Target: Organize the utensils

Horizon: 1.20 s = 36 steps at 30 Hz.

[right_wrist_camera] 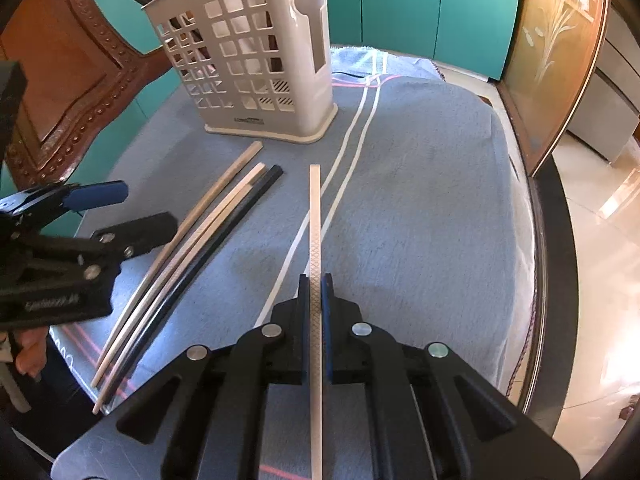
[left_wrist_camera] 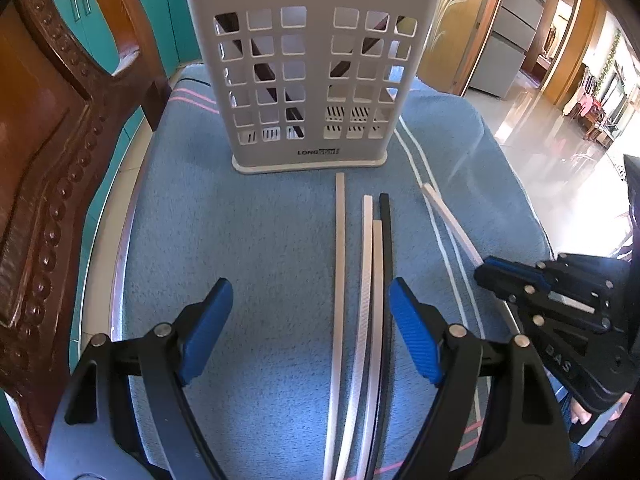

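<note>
A beige perforated utensil holder (left_wrist_camera: 308,76) stands upright at the far end of a blue towel; it also shows in the right wrist view (right_wrist_camera: 256,60), with dark sticks inside. Three pale chopsticks (left_wrist_camera: 340,280) and one black chopstick (left_wrist_camera: 386,264) lie side by side on the towel in front of it. My left gripper (left_wrist_camera: 310,332) is open, its blue pads straddling these chopsticks from above. My right gripper (right_wrist_camera: 315,280) is shut on a pale textured chopstick (right_wrist_camera: 315,220) that points toward the holder; this gripper shows at right in the left wrist view (left_wrist_camera: 486,270).
A carved wooden chair back (left_wrist_camera: 52,168) rises along the left side. The blue towel (right_wrist_camera: 420,200) with white stripes covers a rounded table whose edge falls off at right. Teal cabinets (right_wrist_camera: 420,8) stand behind.
</note>
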Each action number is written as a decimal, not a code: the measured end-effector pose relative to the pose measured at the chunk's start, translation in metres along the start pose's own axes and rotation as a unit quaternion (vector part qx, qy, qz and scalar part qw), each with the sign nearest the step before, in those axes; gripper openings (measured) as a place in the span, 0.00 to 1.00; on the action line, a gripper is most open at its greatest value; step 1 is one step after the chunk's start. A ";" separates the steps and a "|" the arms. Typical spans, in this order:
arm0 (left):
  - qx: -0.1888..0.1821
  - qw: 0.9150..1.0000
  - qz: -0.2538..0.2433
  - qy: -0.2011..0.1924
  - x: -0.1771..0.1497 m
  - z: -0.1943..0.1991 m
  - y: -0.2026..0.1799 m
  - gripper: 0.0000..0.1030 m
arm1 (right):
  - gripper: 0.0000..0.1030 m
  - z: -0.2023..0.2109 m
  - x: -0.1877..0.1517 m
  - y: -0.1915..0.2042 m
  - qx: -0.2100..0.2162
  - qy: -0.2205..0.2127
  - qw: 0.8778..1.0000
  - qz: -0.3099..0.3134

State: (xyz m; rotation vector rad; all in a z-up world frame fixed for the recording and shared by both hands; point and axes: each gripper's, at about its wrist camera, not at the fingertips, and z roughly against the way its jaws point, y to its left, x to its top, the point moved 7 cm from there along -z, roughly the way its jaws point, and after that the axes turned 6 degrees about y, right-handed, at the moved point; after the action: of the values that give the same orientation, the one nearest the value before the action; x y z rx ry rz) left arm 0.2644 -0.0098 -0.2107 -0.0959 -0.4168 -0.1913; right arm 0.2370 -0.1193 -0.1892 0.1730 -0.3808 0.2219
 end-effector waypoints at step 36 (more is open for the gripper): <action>0.010 0.999 0.034 -0.001 0.010 -0.014 0.020 0.66 | 0.06 0.076 0.033 -0.015 0.051 -0.164 0.984 -0.042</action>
State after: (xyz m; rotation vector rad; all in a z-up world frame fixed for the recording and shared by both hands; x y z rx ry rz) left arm 0.2829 0.0059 -0.2200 -0.0909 -0.4163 -0.1202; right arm 0.2446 -0.1439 -0.1086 0.3282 -0.6887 0.1288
